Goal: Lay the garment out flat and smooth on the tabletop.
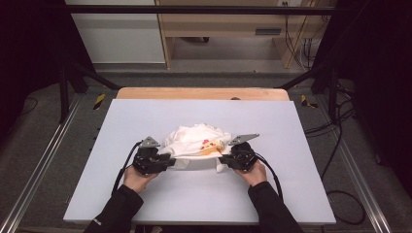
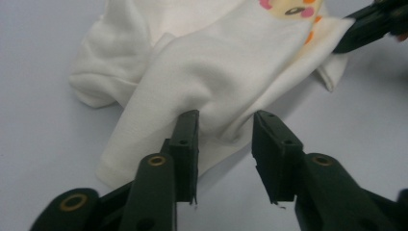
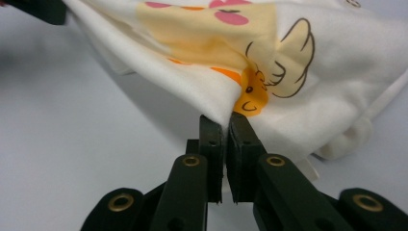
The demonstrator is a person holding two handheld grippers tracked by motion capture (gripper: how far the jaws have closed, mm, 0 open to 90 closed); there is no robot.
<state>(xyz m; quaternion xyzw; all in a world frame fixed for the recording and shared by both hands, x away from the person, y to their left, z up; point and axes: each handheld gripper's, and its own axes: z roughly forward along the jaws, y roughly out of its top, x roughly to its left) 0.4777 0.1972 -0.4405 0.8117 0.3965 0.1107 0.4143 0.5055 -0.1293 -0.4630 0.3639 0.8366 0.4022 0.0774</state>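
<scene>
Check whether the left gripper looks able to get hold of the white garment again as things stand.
Probably yes. The left gripper has its jaws apart with a fold of the white garment bulging between them, nothing in the way. The right gripper pinches the printed edge.

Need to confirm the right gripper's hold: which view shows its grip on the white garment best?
The right gripper view: the right gripper pinches the white garment close up. The high view shows it small; the left gripper view shows its jaw tips at the cloth edge.

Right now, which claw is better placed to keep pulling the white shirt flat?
The right claw: it is shut on the shirt edge. The left claw stands open, pads off the cloth.
</scene>
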